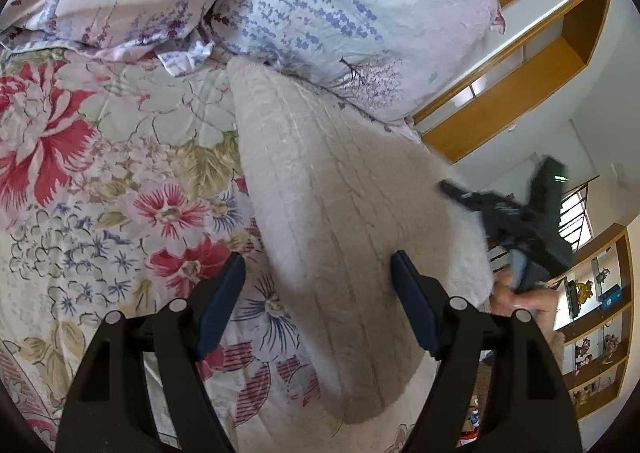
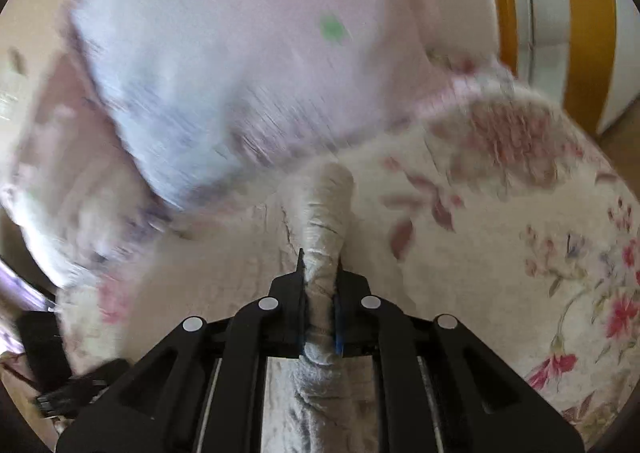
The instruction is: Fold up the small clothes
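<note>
On a floral bedspread [image 1: 100,157], right gripper [image 2: 320,273] jaws clamp the cream garment [image 1: 332,213]; left gripper [image 1: 318,277] jaws gape.

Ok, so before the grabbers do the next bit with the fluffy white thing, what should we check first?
1. Right gripper pinching the fluffy white garment: ok, fingers shut on a bunched edge.
2. Left gripper ready to grab: ok, wide open with the garment between its fingers, gripping nothing.
3. Garment lying flat: not ok, one side is lifted off the floral bedspread.
4. Room to fold: cannot tell; the pillows sit close at the far end.
5. Clear view from the right wrist: not ok, blurred.
</note>
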Available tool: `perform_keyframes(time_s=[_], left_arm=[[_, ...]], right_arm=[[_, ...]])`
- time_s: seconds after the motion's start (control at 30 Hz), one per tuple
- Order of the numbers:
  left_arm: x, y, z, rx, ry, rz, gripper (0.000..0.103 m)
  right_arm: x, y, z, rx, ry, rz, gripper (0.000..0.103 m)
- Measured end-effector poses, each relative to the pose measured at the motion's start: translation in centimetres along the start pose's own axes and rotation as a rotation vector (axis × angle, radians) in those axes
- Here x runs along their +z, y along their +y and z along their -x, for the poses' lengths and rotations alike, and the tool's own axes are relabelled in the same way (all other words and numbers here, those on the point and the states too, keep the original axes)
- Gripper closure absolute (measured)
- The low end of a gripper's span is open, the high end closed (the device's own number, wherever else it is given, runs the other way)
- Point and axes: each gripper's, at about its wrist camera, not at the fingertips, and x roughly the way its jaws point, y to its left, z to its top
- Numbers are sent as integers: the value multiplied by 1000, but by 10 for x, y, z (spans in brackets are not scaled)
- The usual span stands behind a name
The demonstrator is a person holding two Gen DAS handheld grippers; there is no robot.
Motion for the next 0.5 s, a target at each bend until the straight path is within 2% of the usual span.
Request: perform_keyframes(time_s=[0.03,0.1,0.17,0.3,0.5], left_arm=[[0,0,-1,3,7,6,29],[0,2,2,-2,14,25,30],[-1,3,8,5,8,38,30],[-9,2,19,1,1,65,34],[-26,3,28,-12,3,109,45]], right_arm=[[-1,-6,-4,21,17,-36,91],[-3,-20,8,97,-7,-116,80],[-9,-31,23,153,-23,-159,53],[-41,-48,53,266,-23,-174,52],[-88,-40,73,288,-19,-101,53]])
